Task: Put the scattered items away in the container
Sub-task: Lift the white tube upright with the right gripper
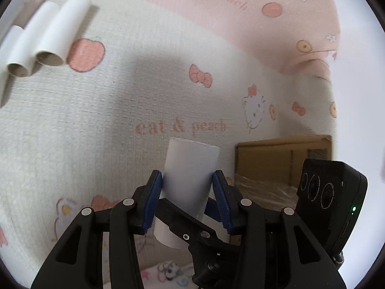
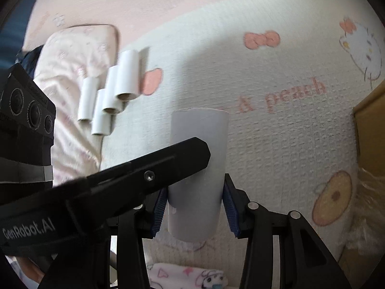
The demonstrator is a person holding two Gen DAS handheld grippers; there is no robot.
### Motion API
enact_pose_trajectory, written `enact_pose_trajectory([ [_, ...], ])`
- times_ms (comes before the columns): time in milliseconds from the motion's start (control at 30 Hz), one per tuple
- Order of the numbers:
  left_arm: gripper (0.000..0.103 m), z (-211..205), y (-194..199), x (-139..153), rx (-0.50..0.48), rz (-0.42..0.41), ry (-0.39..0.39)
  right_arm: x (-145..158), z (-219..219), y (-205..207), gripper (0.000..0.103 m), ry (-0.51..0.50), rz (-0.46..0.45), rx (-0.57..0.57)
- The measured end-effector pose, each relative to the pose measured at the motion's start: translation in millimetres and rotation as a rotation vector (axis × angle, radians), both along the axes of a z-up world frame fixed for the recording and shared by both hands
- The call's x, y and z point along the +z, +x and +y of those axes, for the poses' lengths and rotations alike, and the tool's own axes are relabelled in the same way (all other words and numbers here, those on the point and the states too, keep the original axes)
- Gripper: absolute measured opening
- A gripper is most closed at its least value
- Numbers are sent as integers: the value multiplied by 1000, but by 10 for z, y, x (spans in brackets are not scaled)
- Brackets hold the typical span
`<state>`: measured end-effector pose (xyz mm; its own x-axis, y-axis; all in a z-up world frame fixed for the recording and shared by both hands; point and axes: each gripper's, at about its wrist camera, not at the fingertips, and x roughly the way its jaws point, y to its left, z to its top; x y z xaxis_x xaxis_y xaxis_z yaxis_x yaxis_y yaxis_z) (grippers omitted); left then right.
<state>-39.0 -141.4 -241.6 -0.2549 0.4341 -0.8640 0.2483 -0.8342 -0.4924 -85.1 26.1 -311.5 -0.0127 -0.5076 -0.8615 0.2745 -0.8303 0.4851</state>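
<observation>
Tubes point(image 2: 108, 96) lie in a loose cluster on the bed's far left; one more tube sits in each gripper. The left gripper point(image 1: 187, 192) has its fingers clamped on a tube point(image 1: 190, 175), and the right gripper point(image 2: 195, 204) has its fingers clamped on another point(image 2: 199, 149). Both hang above the sheet point(image 1: 96, 120).

Risks:
- Thin tube walls may crush or slip under side pressure.
- The grippers overlap closely; a collision could knock a tube loose.
- The box point(image 1: 276, 159) stands at the near right; a released tube could hit its rim.

The sheet is soft, printed and uneven, with a pink pillow point(image 2: 72, 55) at far left.
</observation>
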Motion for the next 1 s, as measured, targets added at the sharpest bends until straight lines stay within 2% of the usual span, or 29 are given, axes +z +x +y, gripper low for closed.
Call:
enact_pose_trajectory([
  [267, 48, 194, 273, 688, -59, 146, -53, 621, 104, 348, 41, -48, 165, 20],
  [400, 48, 406, 381, 1133, -117, 257, -100, 989, 238, 492, 41, -80, 261, -2],
  [600, 48, 717, 580, 1722, -147, 414, -130, 1600, 473, 709, 41, -132, 435, -43],
  [833, 48, 1142, 741, 2219, -277, 562, -220, 2118, 834, 970, 41, -205, 586, -111],
  [1000, 48, 1445, 815, 2440, -372, 638, -232, 2371, 1039, 1100, 41, -242, 658, -178],
])
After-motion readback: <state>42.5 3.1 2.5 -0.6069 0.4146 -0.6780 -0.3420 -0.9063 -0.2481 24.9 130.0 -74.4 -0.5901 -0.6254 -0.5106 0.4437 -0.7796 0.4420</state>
